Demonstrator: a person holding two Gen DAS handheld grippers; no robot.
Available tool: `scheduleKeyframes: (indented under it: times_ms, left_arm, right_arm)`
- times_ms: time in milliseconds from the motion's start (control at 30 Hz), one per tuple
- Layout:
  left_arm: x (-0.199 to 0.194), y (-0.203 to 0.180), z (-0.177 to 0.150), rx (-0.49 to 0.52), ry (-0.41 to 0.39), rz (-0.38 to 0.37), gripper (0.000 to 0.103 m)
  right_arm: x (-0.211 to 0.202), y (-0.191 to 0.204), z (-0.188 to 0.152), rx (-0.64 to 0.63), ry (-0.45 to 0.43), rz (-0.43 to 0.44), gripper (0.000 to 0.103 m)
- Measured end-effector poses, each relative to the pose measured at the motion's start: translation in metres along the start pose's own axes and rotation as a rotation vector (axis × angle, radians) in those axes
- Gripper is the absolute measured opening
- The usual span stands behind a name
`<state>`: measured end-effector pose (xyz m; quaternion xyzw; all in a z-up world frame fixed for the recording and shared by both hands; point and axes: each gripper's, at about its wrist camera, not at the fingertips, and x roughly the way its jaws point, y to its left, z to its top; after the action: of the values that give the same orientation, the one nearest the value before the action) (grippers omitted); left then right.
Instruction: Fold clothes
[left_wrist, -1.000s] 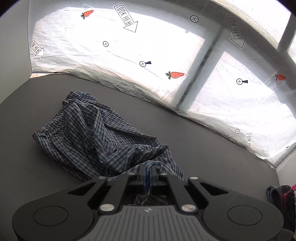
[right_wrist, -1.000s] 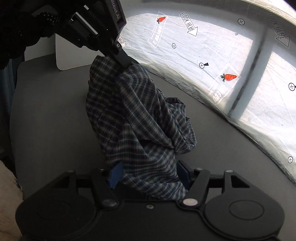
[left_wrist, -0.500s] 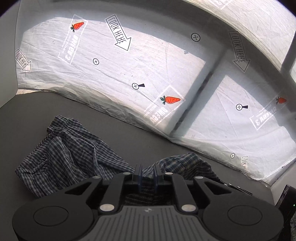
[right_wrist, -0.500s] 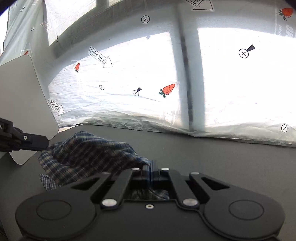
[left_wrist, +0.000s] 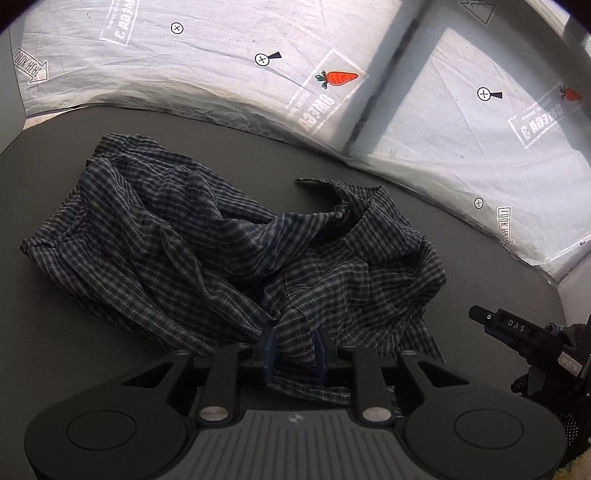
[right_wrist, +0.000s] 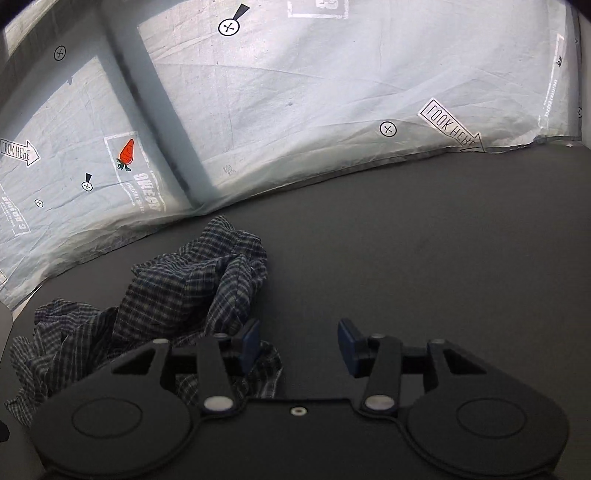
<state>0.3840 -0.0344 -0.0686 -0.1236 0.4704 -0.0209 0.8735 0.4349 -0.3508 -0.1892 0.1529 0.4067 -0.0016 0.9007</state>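
A dark blue checked shirt (left_wrist: 221, 251) lies in a crumpled heap on the dark table (left_wrist: 480, 266). My left gripper (left_wrist: 294, 345) is open at the heap's near edge, with a fold of the cloth lying loose between its blue pads. My right gripper (right_wrist: 299, 343) is open wide over bare table, nothing between its fingers. In the right wrist view the shirt (right_wrist: 184, 288) sits just left of the left finger (right_wrist: 249, 341). At the lower right of the left wrist view, the right gripper's dark finger (left_wrist: 495, 321) points toward the shirt's right side.
A white plastic sheet (left_wrist: 221, 74) printed with carrots, arrows and cross marks hangs along the table's far edge. A gloved hand (left_wrist: 546, 391) holds the right gripper. Bare table (right_wrist: 443, 240) stretches to the right of the shirt.
Both grippers were shut on the shirt and holding it up. Both have now opened, and the shirt has dropped into a heap. The right gripper has swung off to the right of it.
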Motion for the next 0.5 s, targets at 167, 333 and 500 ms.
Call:
scheduleKeyframes:
  times_ms: [167,333,500]
  left_arm:
    - [0.007,-0.027,-0.020,0.106,0.052,0.000,0.034]
    - [0.011,-0.079,-0.054,0.377,0.059,0.002,0.051]
    - [0.020,-0.138,-0.108,0.751,0.030,0.006,0.063]
  right_arm:
    - [-0.020,-0.034,-0.051,0.055,0.090,-0.043,0.050]
    - [-0.048,-0.066,-0.074,0.166,0.084,-0.078,0.051]
    - [-0.072,-0.093,-0.080,0.176,0.045,-0.129,0.052]
